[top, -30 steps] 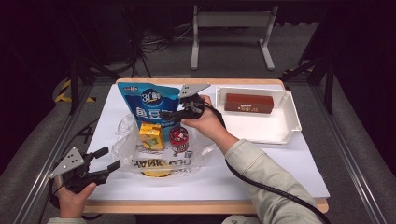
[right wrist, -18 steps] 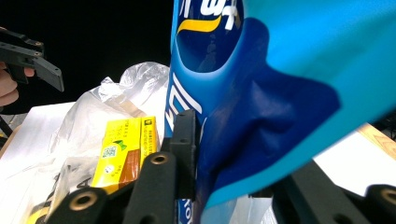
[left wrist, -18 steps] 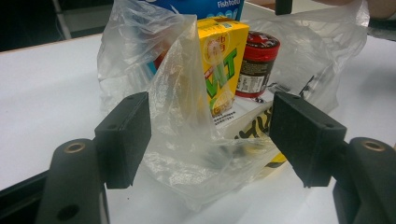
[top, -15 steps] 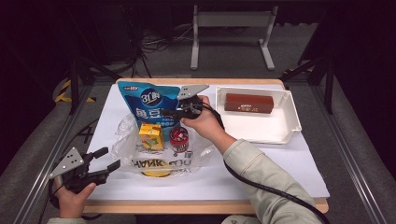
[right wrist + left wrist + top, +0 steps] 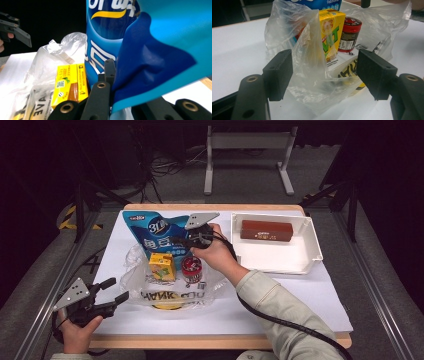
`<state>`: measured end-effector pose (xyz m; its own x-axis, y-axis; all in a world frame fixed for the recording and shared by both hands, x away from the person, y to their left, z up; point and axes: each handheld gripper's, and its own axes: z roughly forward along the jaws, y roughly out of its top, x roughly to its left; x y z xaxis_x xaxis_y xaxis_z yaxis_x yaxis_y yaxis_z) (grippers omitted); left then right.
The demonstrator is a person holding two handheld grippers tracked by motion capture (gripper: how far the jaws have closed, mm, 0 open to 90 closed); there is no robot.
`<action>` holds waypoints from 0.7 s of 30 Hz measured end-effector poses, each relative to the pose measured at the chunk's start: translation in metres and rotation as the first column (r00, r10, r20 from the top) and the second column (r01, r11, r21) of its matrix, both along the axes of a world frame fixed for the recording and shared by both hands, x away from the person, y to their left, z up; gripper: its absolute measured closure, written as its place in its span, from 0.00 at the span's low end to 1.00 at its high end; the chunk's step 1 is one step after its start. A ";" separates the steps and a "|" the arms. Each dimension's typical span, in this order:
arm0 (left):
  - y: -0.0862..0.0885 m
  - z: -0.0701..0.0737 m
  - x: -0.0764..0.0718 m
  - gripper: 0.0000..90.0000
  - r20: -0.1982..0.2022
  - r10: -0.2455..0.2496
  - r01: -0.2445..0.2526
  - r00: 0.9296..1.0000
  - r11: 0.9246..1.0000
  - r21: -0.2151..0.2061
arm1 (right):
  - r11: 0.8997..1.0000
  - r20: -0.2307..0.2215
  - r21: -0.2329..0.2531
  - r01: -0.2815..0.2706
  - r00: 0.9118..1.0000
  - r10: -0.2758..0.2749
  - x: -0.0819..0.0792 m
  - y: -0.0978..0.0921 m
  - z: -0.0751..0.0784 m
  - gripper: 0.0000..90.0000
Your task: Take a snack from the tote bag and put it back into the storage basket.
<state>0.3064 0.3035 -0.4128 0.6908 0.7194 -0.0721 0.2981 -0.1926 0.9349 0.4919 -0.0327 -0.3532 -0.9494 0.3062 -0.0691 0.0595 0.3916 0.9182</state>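
Two grippers: you hold one in each hand, well apart on the table (image 5: pixel 310 295).
Right gripper (image 5: pixel 181 240): its jaws are pinched together on the blue pouch (image 5: pixel 155 232); in the right gripper view the blue film is folded between the black jaws.
Blue pouch: it lies at the far left-centre of the white table cover, its lower edge at the mouth of the clear plastic bag (image 5: pixel 131 270). From your right gripper the bulk of the pouch spreads toward 10 o'clock in the high view.
Left gripper (image 5: pixel 114 291): its jaws stand apart, holding nothing, at the near left corner of the table. In the left gripper view a fold of the clear bag rises between the two pads; whether it touches them you cannot tell.
Clear plastic bag: it lies at 2 o'clock from your left gripper, just beside it.
Yellow carton (image 5: pixel 161 265): upright inside the bag, at 7 o'clock from your right gripper, near it.
Red can (image 5: pixel 191 268): upright just right of the carton, at 5 o'clock from your right gripper.
White tray (image 5: pixel 310 237): at 3 o'clock from your right gripper, holding a brown box (image 5: pixel 266 230) along its far side.
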 end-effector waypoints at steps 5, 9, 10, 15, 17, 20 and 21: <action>0.001 0.000 0.000 0.34 -0.004 -0.002 0.002 1.000 1.000 0.000 | 1.000 0.003 0.001 -0.003 1.000 0.003 -0.002 0.003 0.003 0.98; 0.000 0.000 0.001 0.34 -0.003 -0.002 0.002 1.000 1.000 -0.001 | 1.000 0.005 0.018 0.005 1.000 -0.005 -0.005 0.003 0.010 0.99; 0.000 0.000 0.001 0.34 -0.003 -0.002 0.002 1.000 1.000 -0.001 | 1.000 0.000 0.024 0.000 1.000 0.000 -0.005 0.003 0.013 0.99; 0.000 0.000 0.000 0.34 0.001 0.001 -0.001 1.000 1.000 -0.004 | 0.999 -0.004 0.033 -0.006 1.000 0.006 -0.007 0.002 0.026 0.99; 0.000 0.000 0.000 0.34 0.003 0.002 -0.002 1.000 1.000 -0.006 | 0.999 -0.007 0.045 -0.006 1.000 0.007 -0.008 0.001 0.032 0.99; 0.000 0.000 0.001 0.34 0.000 0.001 -0.001 1.000 1.000 -0.003 | 0.999 -0.005 0.053 -0.004 1.000 0.004 -0.010 -0.001 0.040 0.99; 0.000 0.000 0.001 0.34 0.000 0.001 -0.001 1.000 1.000 -0.003 | 0.999 -0.005 0.053 -0.004 1.000 0.004 -0.010 -0.001 0.040 0.99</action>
